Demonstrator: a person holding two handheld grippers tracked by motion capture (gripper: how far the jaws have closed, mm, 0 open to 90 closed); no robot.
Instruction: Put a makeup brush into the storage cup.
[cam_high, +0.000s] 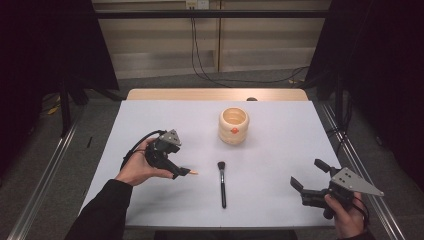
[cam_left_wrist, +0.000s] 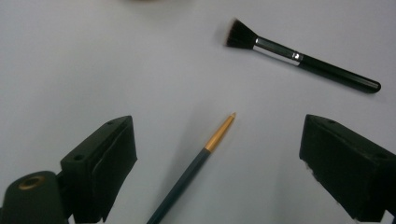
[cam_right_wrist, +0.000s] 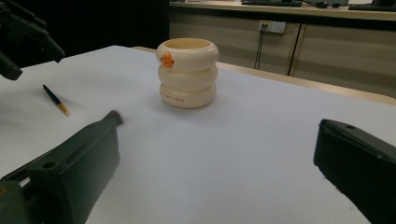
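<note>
The left gripper sits over the white table with its jaws spread wide and nothing between them, well to the near-left of the cream holder, which I'll use as the reference for everything here. In the left gripper view you're looking straight down between those two black jaws at a thin liner brush, dark handle, gold ferrule, tiny pale tip, lying flat on the table and pointing up and to the right, not touching either jaw. From the high view that same thin brush pokes out from under the left gripper, tip aimed toward the middle of the table, near-left of the holder. The bigger powder brush with the fluffy black head, silver collar and black handle lies flat a bit in front of the holder, on the person's side, bristles pointing toward it and handle toward the near edge; it's just beside the thin brush but apart from it. The holder itself is a stacked-ring looking cup standing upright with a little orange mark on its side, looks empty from above. The right gripper is way off to the near-right of the holder, by the table's corner, jaws also gaping and holding nothing.
</note>
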